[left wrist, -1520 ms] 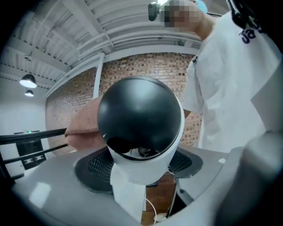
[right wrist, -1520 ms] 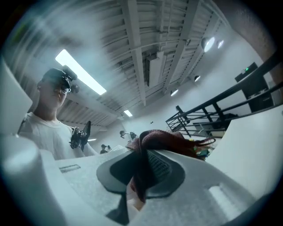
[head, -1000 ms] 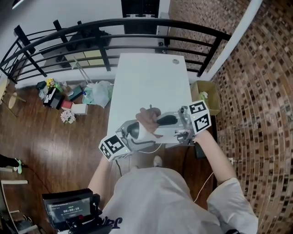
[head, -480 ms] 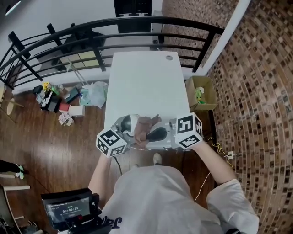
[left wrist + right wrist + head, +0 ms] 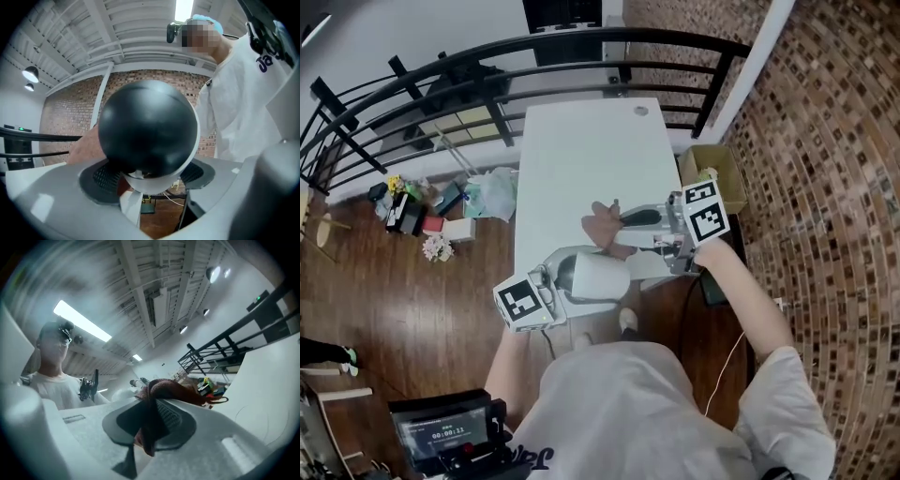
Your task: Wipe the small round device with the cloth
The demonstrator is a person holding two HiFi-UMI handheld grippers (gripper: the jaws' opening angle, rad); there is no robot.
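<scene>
L gripper (image 5: 149, 176) is clamped wide on the small round device (image 5: 147, 131), white shell w/ black domed face, held up by the near edge of the white table (image 5: 591, 150). Just beyond it, R gripper (image 5: 150, 423) pinches the crumpled reddish-brown cloth (image 5: 166, 387), near the device but apart from it. To wipe well: hold L grip steady, bring cloth onto the dome, rub lightly across the whole face w/o knocking it loose.
</scene>
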